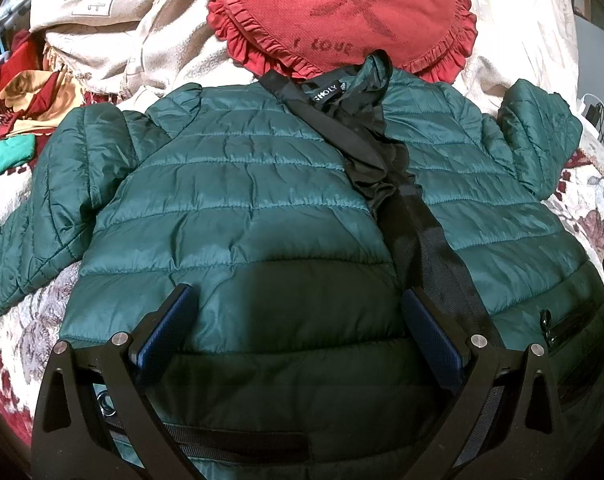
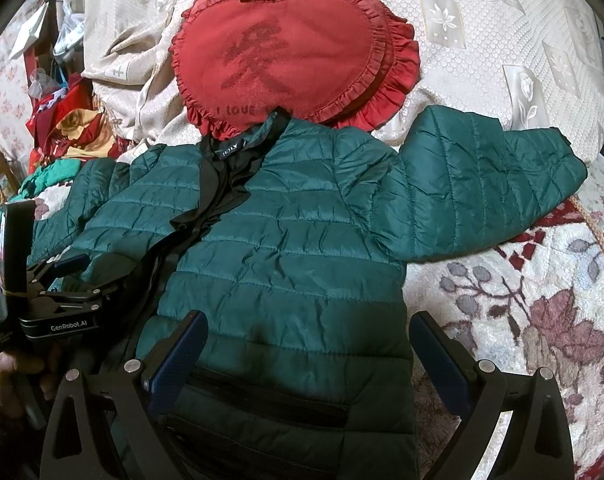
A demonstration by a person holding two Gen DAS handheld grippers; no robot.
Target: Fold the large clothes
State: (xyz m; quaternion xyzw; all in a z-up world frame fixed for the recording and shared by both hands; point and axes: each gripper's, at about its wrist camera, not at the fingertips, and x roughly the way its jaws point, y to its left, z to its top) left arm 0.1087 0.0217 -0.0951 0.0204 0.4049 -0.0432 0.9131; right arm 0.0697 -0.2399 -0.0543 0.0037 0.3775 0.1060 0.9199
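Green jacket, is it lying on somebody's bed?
Probably a bedroom bed. The green jacket lies spread on a flowery blanket, with a red heart-shaped cushion and a cream bedcover behind.

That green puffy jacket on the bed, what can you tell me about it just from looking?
The dark green quilted puffer jacket looks like shiny nylon, stitched in horizontal bands. It lies front up and unzipped on the floral bedspread, its black lining and neck label showing, both sleeves spread sideways. A zipped pocket sits near the hem. Its collar overlaps the red heart-shaped frilled cushion. Both the left hand-held gripper and the right hand-held gripper are open above the hem; whether they touch it is unclear.
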